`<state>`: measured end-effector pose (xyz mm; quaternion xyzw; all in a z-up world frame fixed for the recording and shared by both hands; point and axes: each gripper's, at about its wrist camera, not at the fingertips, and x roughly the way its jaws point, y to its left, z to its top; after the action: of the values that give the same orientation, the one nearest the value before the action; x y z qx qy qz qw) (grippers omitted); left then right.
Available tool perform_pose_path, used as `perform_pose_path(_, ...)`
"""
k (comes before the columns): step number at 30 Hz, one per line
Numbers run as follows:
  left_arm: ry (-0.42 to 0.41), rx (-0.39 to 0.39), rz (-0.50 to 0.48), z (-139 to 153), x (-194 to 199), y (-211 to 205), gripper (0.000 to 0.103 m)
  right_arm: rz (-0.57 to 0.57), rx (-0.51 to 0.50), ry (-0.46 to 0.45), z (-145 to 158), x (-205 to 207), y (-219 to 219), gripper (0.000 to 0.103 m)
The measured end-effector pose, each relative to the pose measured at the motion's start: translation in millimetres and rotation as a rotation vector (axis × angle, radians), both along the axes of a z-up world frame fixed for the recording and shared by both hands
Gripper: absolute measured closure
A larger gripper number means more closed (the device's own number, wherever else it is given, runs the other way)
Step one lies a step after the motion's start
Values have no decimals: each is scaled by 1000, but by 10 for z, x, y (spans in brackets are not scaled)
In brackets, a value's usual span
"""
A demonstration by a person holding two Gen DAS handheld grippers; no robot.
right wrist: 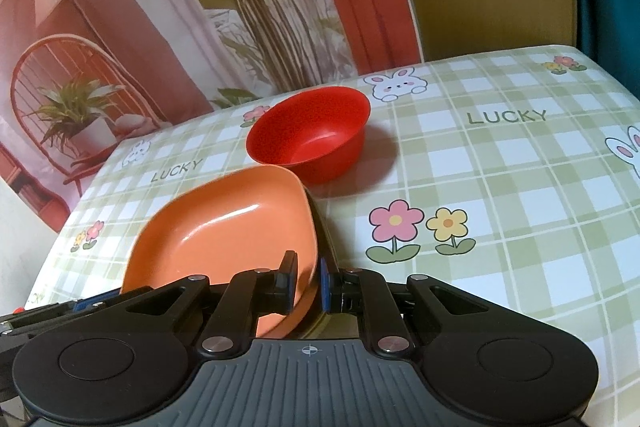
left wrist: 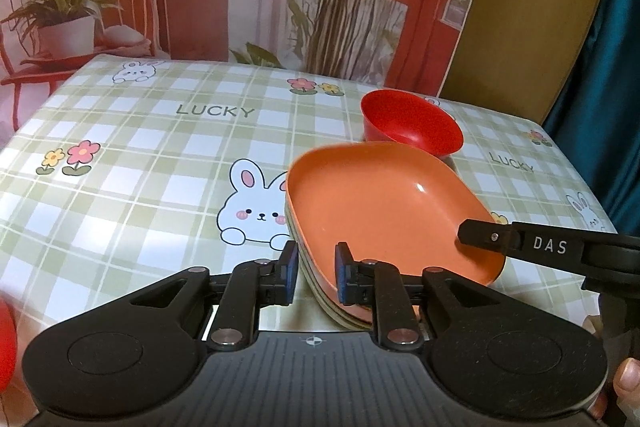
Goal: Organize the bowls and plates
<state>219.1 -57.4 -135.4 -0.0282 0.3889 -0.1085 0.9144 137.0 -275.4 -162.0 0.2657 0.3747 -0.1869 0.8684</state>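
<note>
An orange plate lies on top of a stack of pale plates on the checked tablecloth. My left gripper straddles the stack's near rim, and its pads stand slightly off it, open. My right gripper is shut on the orange plate's near right rim. In the left wrist view one of its fingers reaches over the plate's right corner. A red bowl stands upright just behind the plates.
A printed backdrop with plants and a red chair hangs behind the table's far edge. Something red shows at the far left border. A thumb is at the lower right. The cloth right of the bowl carries only its print.
</note>
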Motion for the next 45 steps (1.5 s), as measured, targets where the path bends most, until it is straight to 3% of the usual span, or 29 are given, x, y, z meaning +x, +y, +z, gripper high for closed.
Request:
perform_pose_path(3, -17, -5, 10, 29, -16, 21, 64, 6, -17, -4, 33, -11, 22, 85)
perform_pose_path(14, -32, -19, 23, 63, -48, 52, 64, -7, -85, -26, 126, -128, 44, 83)
perform_pose_path(18, -30, -19, 20, 51, -67, 45, 64, -8, -114, -34, 143, -177, 72, 95)
perform_pose_path(22, -25, -17, 11, 35, -86, 29, 64, 5, -137, -38, 139, -196, 111, 99)
perform_pose_path(38, 6, 1, 10, -71, -84, 14, 64, 15, -129, -21, 49, -187, 115, 99)
perform_pose_path(45, -25, -39, 31, 47, -63, 91, 64, -7, -118, -41, 137, -216, 82, 93)
